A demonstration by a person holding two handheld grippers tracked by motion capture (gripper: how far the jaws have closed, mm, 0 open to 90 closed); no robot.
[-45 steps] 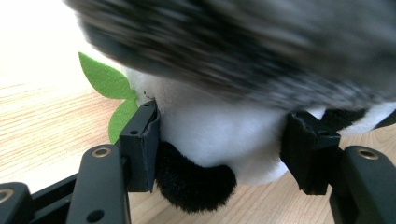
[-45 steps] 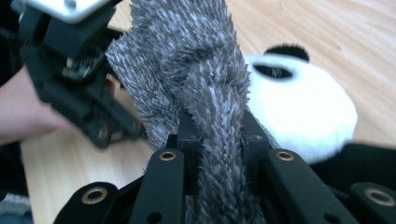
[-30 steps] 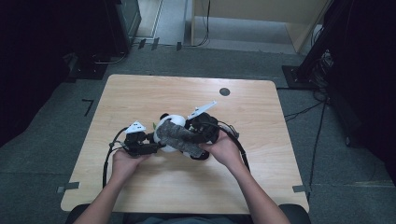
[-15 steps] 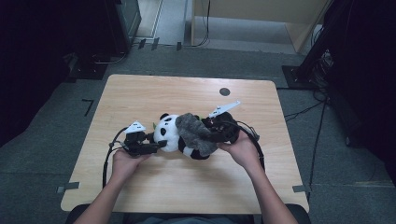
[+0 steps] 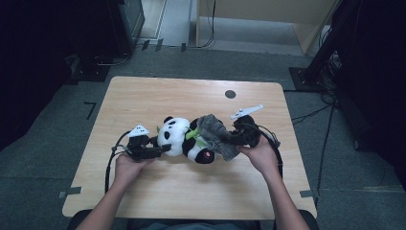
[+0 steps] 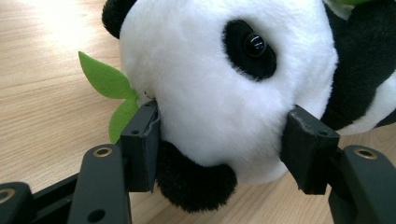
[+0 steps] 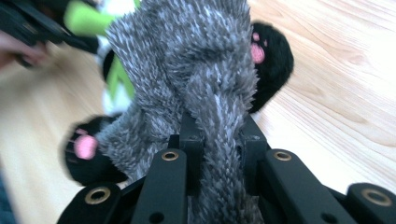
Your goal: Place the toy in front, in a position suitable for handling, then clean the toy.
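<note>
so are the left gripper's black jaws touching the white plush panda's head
Touching. The left gripper view shows the left gripper with both black jaw pads pressed into the white plush panda, denting the fur on either side of its head.

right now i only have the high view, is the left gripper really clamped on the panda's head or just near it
Observer: In the left gripper view the left gripper has its pads pressed into both sides of the panda, on the white head.
Operator: and the right one, has it got the grey cloth
Observer: Yes, the right gripper is shut on a bunched fold of the grey cloth.
Operator: anything under the cloth i can't see
Observer: The right gripper view shows a black paw with a pink pad poking out at the cloth's lower edge.
</note>
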